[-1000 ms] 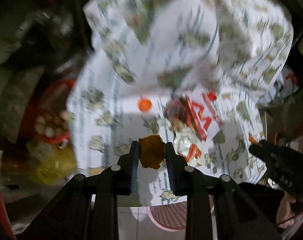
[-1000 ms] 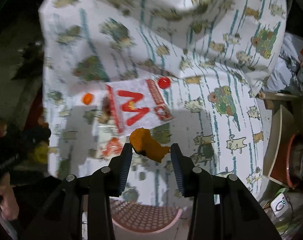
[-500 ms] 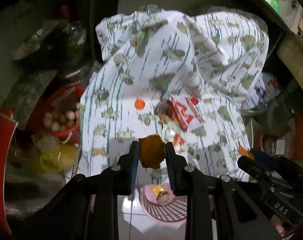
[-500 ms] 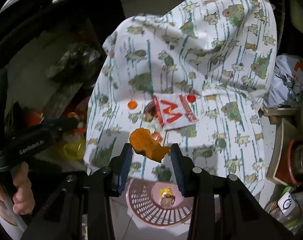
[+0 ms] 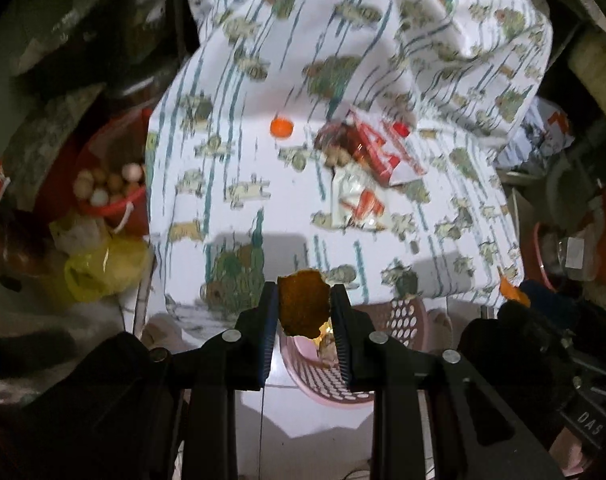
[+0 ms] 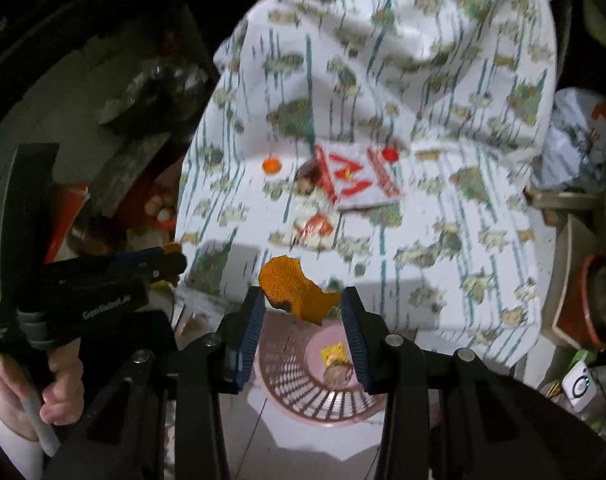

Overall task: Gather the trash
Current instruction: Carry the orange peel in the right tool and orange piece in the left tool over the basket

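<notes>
Both your grippers, left [image 5: 304,312] and right [image 6: 301,307], pinch orange peels [image 5: 303,307] above the pink basket [image 6: 287,384]; an off-centre release lands them on the floor.

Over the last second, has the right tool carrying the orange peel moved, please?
Yes: the right tool has pulled back from the patterned cloth; the pink perforated basket now shows below.

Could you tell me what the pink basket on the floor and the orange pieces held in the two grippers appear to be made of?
Pink basket: likely moulded plastic, with regular perforated walls and a smooth, slightly glossy base.
Orange piece in the right gripper: probably citrus peel, with a pitted matte skin and torn edge.
Orange piece in the left gripper: similar, but darker and blurrier, so less certain.
</notes>
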Available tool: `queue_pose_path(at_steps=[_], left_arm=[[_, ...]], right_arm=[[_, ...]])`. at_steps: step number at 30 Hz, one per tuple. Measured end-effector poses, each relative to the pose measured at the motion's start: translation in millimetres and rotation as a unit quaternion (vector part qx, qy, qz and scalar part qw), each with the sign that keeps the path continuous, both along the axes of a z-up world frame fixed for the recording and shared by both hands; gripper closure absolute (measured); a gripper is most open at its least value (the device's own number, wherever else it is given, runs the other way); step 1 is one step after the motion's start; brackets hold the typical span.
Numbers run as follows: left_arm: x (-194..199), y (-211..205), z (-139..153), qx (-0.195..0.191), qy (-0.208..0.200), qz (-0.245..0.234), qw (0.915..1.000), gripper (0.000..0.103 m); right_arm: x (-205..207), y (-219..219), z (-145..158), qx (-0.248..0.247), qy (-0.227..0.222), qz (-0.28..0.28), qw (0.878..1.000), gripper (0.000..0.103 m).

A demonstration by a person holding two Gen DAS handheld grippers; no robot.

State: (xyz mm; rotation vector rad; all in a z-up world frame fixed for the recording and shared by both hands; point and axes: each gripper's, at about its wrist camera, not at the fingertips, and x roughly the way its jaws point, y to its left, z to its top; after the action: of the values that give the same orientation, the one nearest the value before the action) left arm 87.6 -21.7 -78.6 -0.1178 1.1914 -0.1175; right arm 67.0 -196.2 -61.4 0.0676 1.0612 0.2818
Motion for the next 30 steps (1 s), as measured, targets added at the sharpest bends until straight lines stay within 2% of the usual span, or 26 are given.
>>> queue_pose_path(at_steps=[9,13,20,25,28,30], left_arm=[[0,12,-18,0.011,0.021,0.012,0.9996,0.078],[0,14,-30,0.014,0.039,0.014,0.9991,0.078],[-2,7,-43,0.023,0.048,0.002,0.9986,0.078],[-2,14,-51,0.012,0.061,0.009,0.998,0.078],[-1,12,-59,0.02,0.067,0.004,0.9975,0.078],[-1,9,-68,0.011,0.079,-0.001,0.9968,0.078]], right_arm=[[8,9,-76,-0.003,0.109,0.012,0.994,0.061],[17,16,-123,-0.035,0.165,0.013,0.986,0.061],[23,20,-165,-0.053,0.179,0.004,0.982,0.061],[35,16,-186,-0.057,0.188,-0.009,0.98,0.061],[35,17,-196,-0.081,0.176,-0.007,0.981,0.061],[35,18,-201,-0.099,0.17,-0.005,0.98,0.061]])
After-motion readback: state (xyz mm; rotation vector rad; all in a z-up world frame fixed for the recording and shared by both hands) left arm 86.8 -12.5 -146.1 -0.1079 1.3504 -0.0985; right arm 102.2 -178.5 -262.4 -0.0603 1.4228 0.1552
